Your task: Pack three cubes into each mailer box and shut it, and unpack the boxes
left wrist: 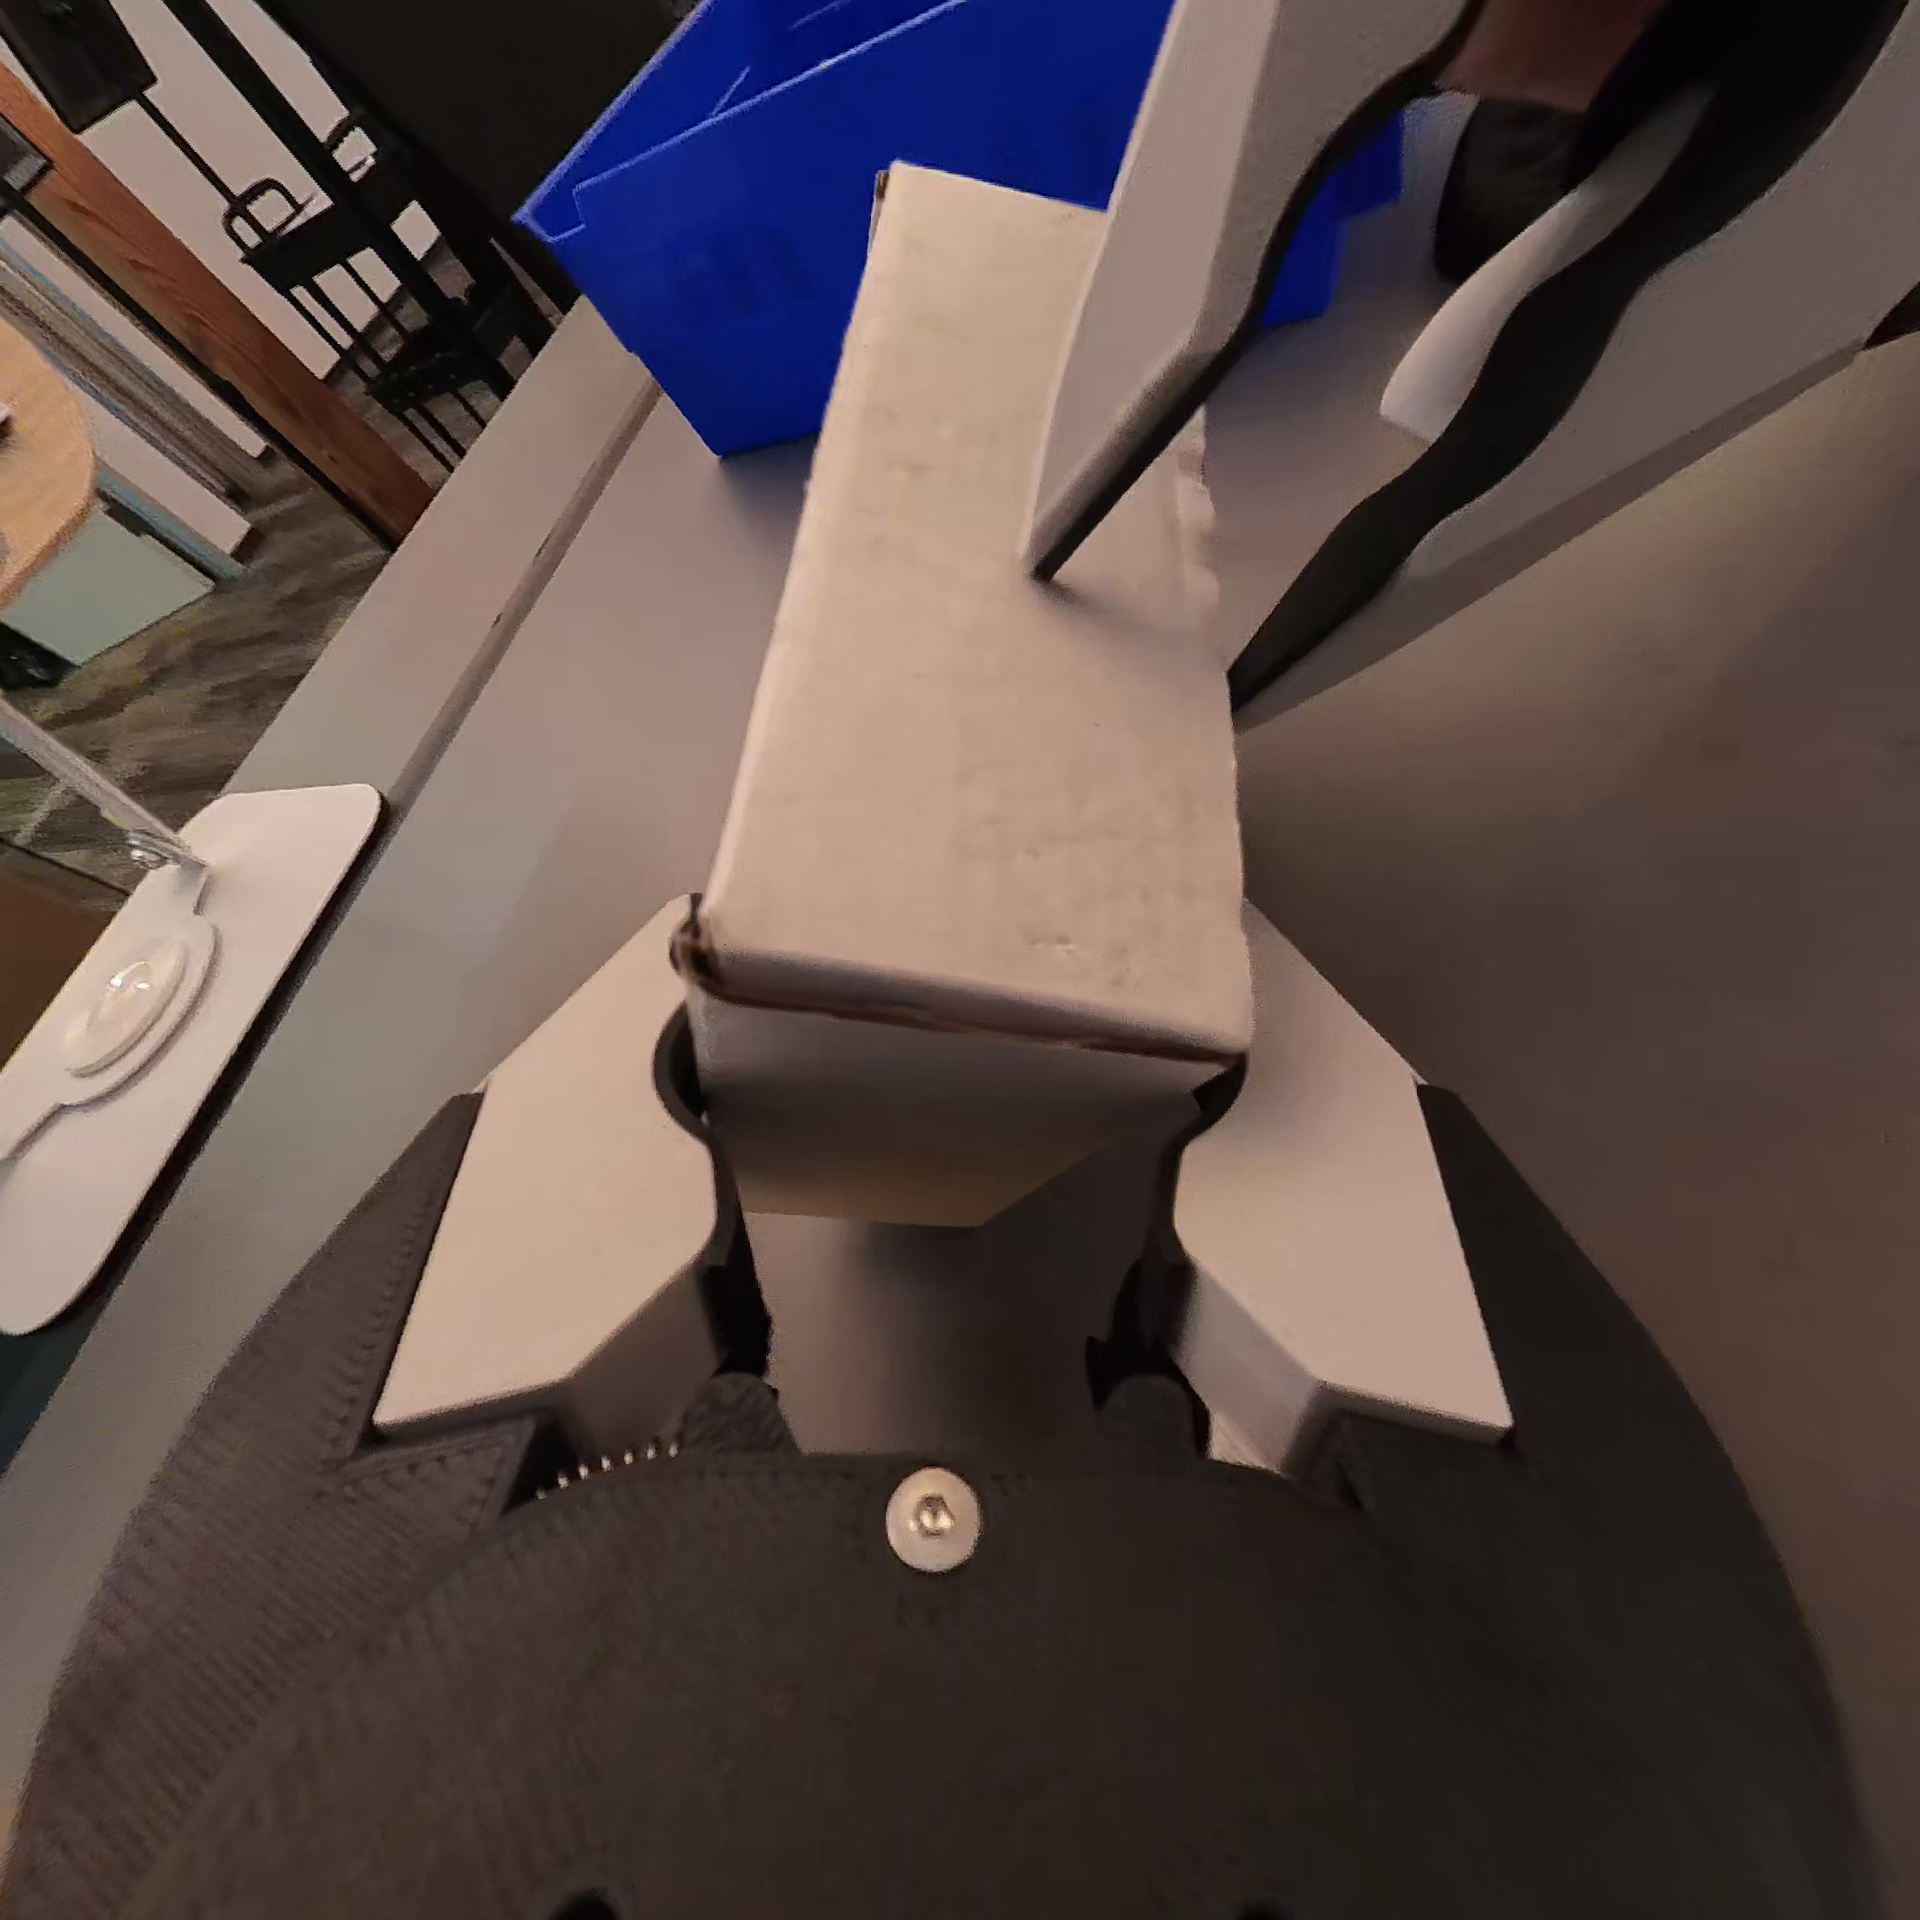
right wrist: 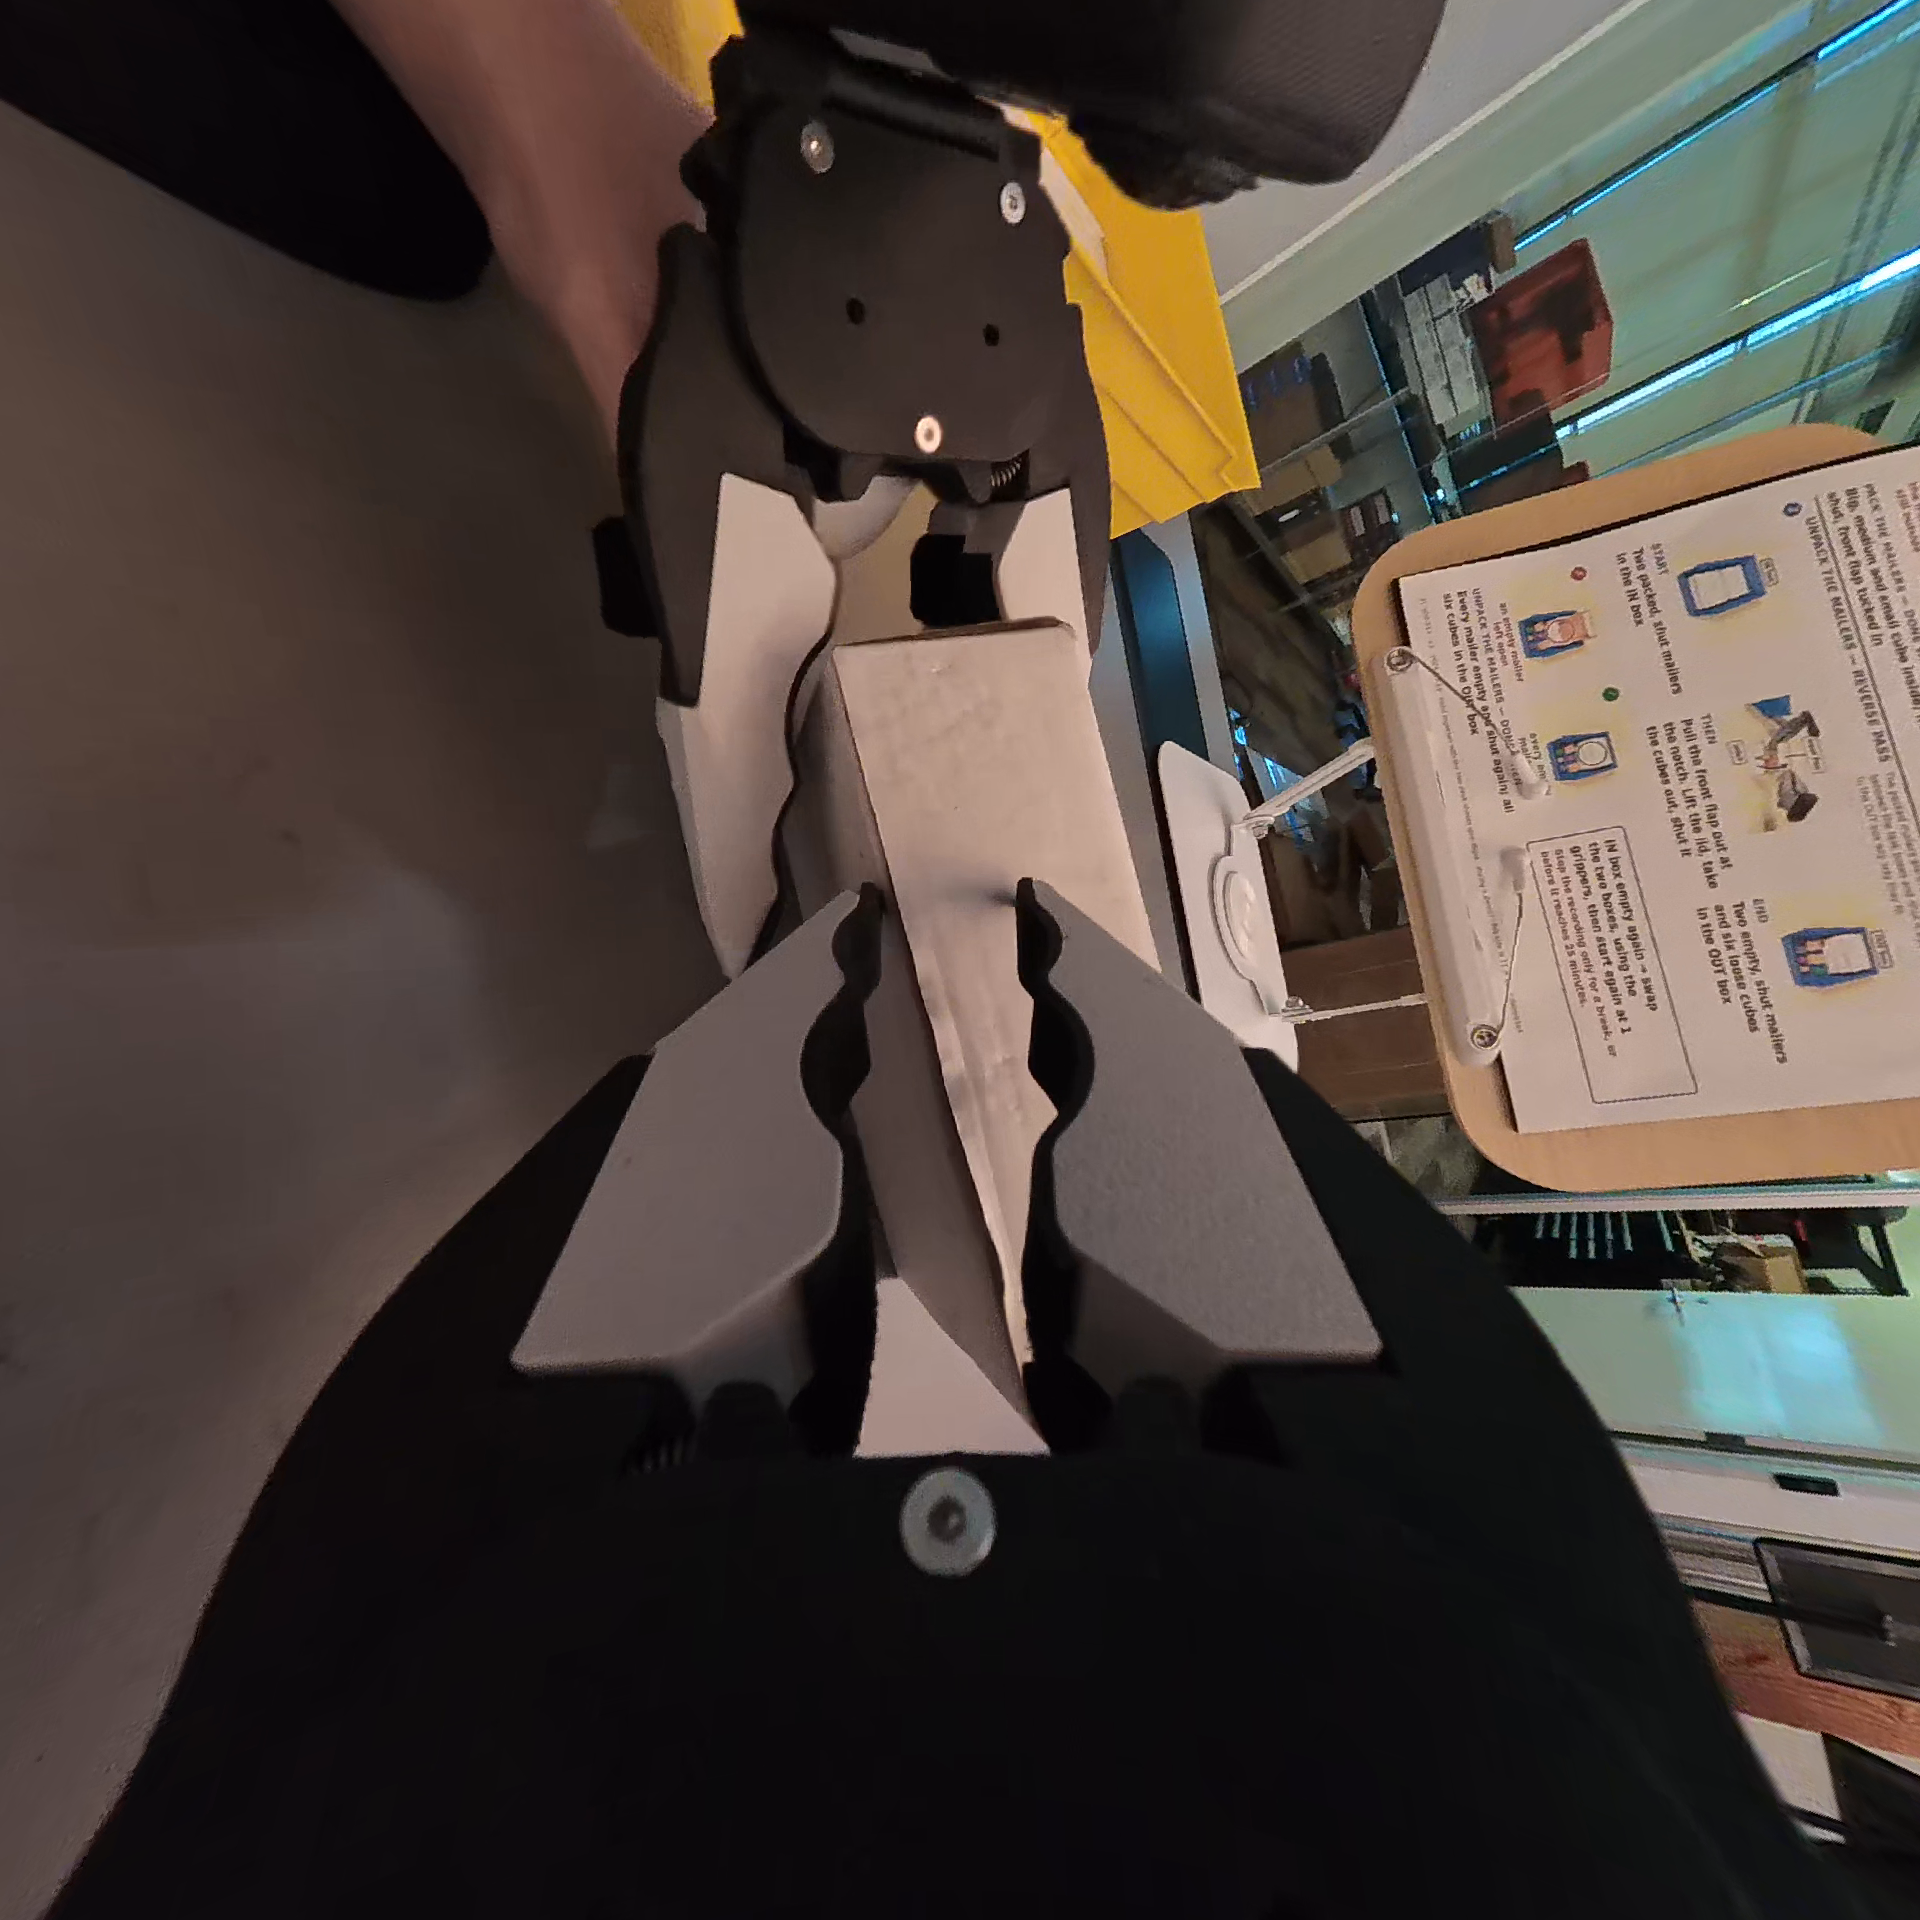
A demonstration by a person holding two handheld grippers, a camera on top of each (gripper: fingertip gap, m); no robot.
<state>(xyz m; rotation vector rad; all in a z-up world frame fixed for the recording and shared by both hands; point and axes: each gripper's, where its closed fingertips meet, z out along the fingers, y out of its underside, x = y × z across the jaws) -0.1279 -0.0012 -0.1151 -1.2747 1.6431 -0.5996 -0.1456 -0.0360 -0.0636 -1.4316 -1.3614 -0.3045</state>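
Grey desk, office clutter behind. White mailer box held off the desk between both tools, lid shut. Left hand-held gripper clamps the box's near end between its fingers. Right hand-held gripper is parted partway, fingertips on the box's far end; firm grip unclear. Blue bin behind the box, yellow bin opposite.

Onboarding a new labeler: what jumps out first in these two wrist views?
The white mailer box, shut and held off the grey table, between both grippers: the left gripper clamps its near end, and the right gripper grips the far end, jaws closed on it. Behind it sits a blue bin; in the right wrist view, a yellow bin and an instruction sheet on a stand.
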